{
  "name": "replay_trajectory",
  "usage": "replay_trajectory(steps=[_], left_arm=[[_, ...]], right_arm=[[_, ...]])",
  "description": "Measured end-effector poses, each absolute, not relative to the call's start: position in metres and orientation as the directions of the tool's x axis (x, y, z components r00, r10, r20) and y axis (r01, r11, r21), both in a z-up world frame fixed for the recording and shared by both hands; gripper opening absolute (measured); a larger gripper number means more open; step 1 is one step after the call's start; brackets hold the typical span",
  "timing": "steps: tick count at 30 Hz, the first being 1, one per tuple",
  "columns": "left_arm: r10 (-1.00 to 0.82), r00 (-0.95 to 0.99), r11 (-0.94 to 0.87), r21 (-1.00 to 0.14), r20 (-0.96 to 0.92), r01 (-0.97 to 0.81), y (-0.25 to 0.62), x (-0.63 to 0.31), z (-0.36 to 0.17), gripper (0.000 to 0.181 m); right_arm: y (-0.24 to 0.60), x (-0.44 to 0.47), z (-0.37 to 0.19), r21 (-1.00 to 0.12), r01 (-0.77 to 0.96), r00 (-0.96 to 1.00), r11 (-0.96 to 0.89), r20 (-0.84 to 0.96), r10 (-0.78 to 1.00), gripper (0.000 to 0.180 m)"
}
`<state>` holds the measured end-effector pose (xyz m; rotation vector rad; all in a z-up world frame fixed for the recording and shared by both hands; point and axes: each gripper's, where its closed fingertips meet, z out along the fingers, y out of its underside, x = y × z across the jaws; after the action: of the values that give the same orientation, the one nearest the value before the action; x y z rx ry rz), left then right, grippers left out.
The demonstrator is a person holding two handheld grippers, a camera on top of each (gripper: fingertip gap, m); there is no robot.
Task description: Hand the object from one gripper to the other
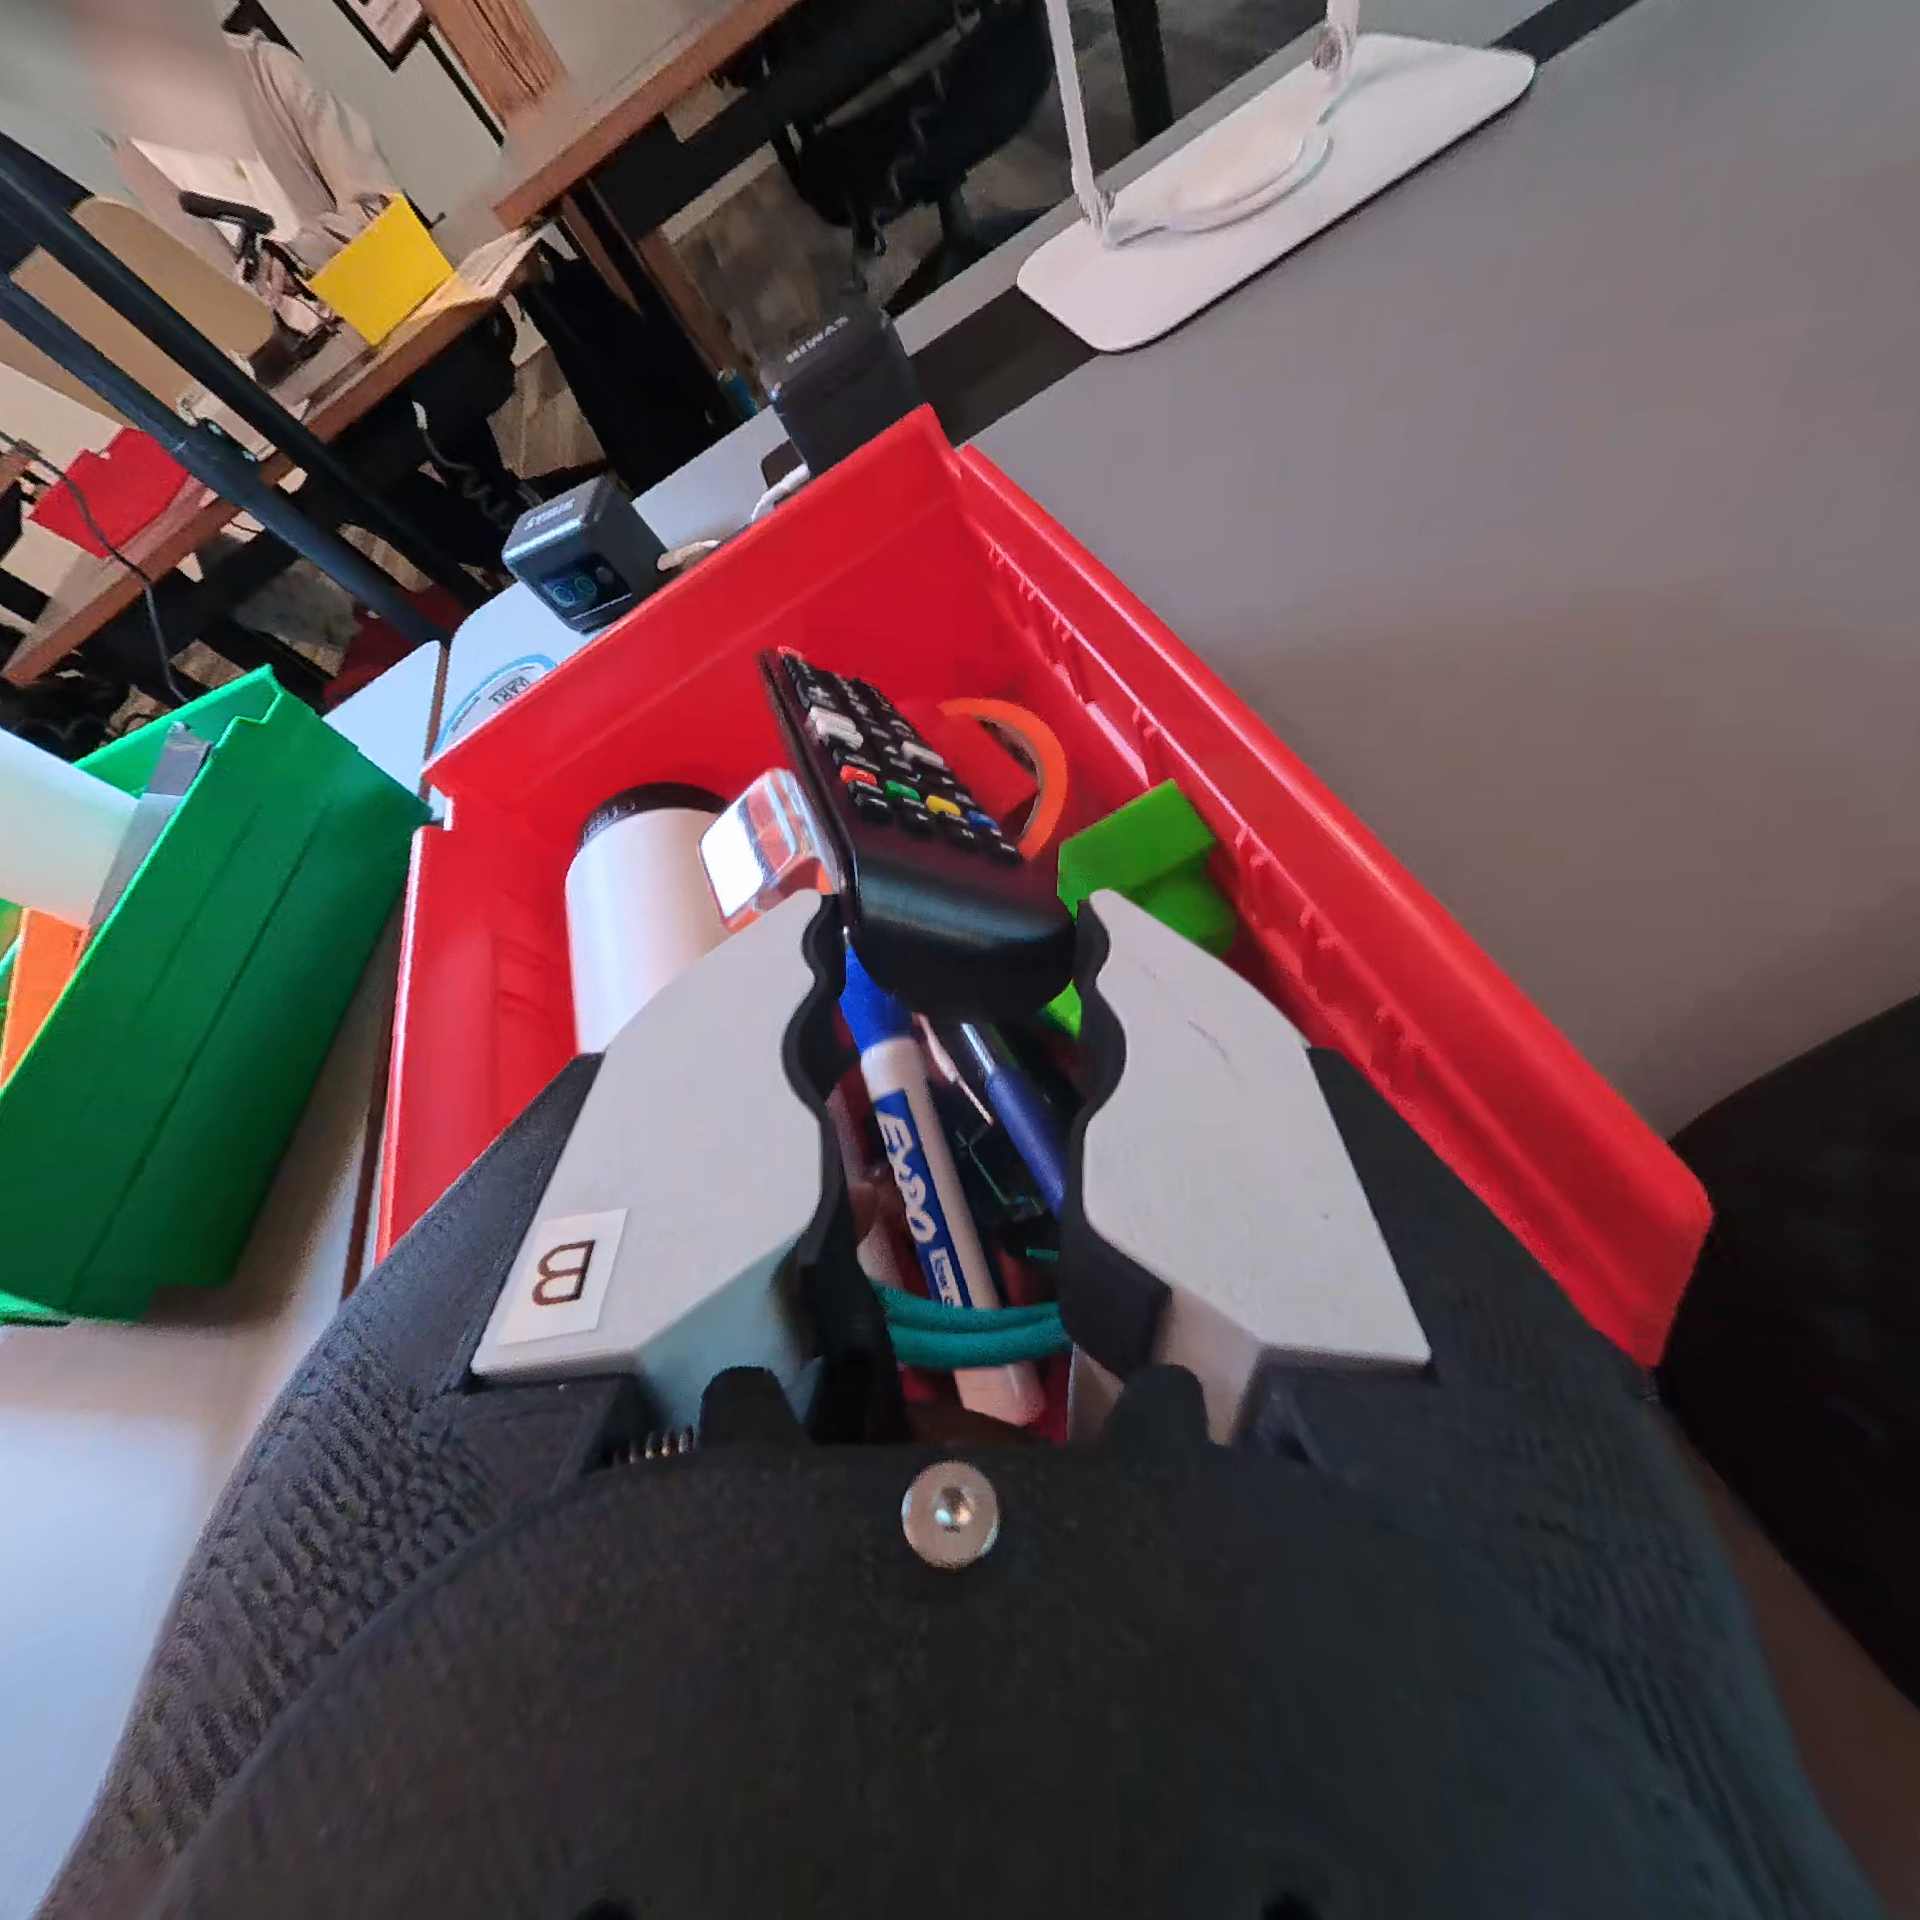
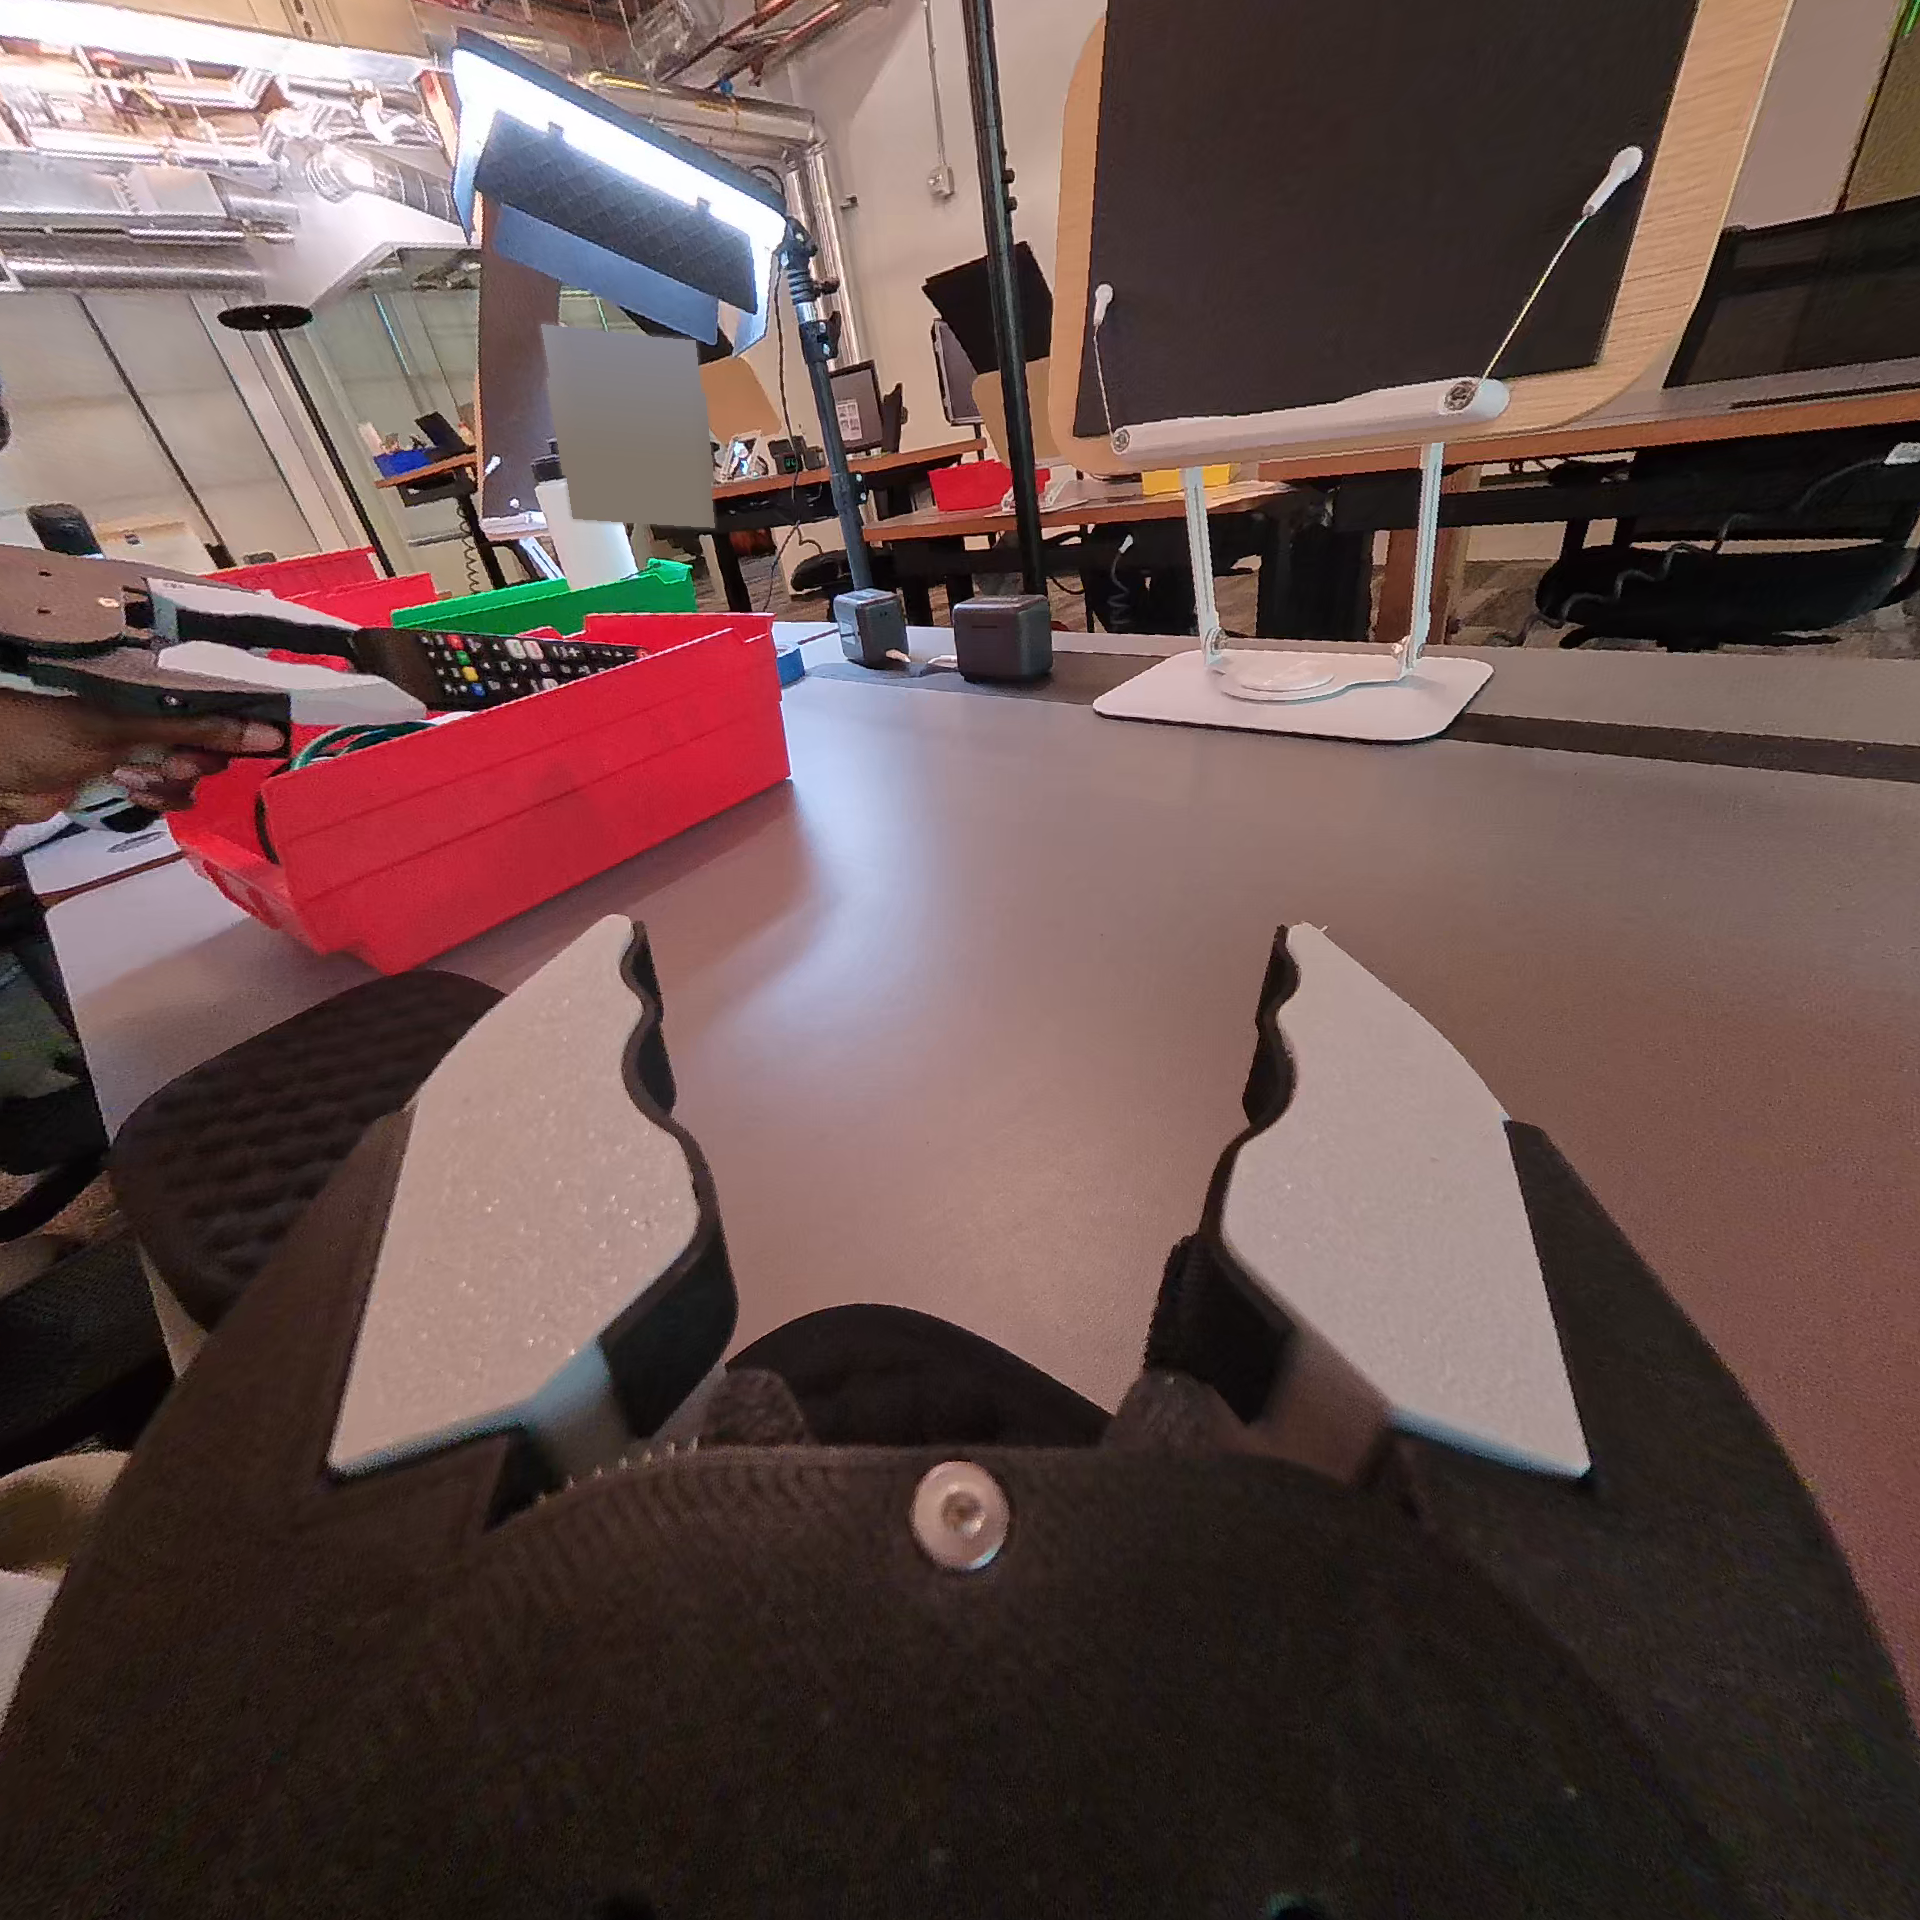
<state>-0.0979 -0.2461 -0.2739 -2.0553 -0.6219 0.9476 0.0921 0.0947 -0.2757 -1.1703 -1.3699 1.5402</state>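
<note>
Currently the left tool (image 1: 951,940) is pinching the black remote (image 1: 894,790) by one end above the red bin (image 1: 1351,935) at frame centre, while the right tool (image 2: 956,997) is waiting spread over the table (image 2: 1143,883), lower frame, and should be closing on the free end before release.

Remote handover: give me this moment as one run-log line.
left tool: shut on remote | above red bin | right tool: open, empty, apart over table | handover: not yet

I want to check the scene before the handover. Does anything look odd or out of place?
Nothing is spilled or broken. The left claw grips the black remote only by its very end, so most of it sticks out unsupported above the cluttered red bin. The right claw is open and empty over the table.
</note>
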Motion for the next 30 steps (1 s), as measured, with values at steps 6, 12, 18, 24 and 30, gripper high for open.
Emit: replay_trajectory(steps=[6, 12, 18, 24, 30], left_arm=[[0.677, 0.707, -0.517, -0.816, -0.205, 0.258, -0.267, -0.062, -0.291, 0.042], [0.672, 0.726, -0.502, -0.811, -0.147, 0.301, -0.292, -0.049, -0.304, 0.042], [0.634, 0.773, -0.433, -0.828, 0.001, 0.356, -0.280, -0.040, -0.310, 0.050], [0.679, 0.733, -0.473, -0.788, -0.041, 0.394, -0.269, -0.048, -0.323, 0.046], [0.715, 0.664, -0.521, -0.800, -0.220, 0.296, -0.264, -0.063, -0.320, 0.030]], right_arm=[[0.097, 0.093, -0.274, -0.986, 0.029, -0.295, -0.166, -0.167, 0.941, 0.108], [0.098, 0.092, -0.275, -0.984, 0.037, -0.289, -0.173, -0.176, 0.941, 0.107], [0.098, 0.091, -0.277, -0.985, 0.047, -0.285, -0.168, -0.175, 0.943, 0.106], [0.100, 0.091, -0.275, -0.982, 0.041, -0.286, -0.186, -0.190, 0.939, 0.105], [0.102, 0.091, -0.275, -0.979, 0.039, -0.281, -0.200, -0.203, 0.938, 0.104]])
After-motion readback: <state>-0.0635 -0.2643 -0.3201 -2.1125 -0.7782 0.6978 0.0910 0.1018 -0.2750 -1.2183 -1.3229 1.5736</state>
